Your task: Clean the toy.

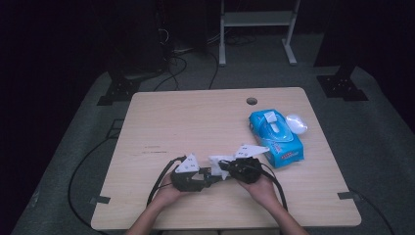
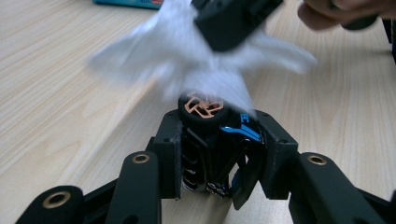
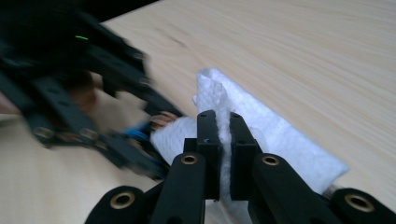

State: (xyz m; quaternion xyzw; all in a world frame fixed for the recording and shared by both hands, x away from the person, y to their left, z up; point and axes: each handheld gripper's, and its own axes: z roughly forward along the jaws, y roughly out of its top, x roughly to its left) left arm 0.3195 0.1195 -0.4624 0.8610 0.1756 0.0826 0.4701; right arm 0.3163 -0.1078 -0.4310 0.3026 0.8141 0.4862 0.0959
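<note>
My left gripper (image 2: 222, 149) is shut on a small black toy car (image 2: 210, 144) with blue trim and an orange-spoked wheel at its top. My right gripper (image 3: 224, 135) is shut on a white tissue (image 3: 280, 140), its jaws pinched tight on the fold. The tissue (image 2: 154, 51) lies blurred against the toy's top end, with the right gripper (image 2: 233, 23) just above it. In the high view both grippers meet tip to tip near the table's front edge, the left gripper (image 1: 211, 172) and right gripper (image 1: 222, 166) with the tissue (image 1: 218, 159) between them.
A blue pack of wipes (image 1: 275, 133) lies at the right of the wooden table (image 1: 186, 117), with a white oval object (image 1: 296, 122) beside it. A cable hole (image 1: 251, 101) sits near the far edge. Cables trail from both grippers toward the person.
</note>
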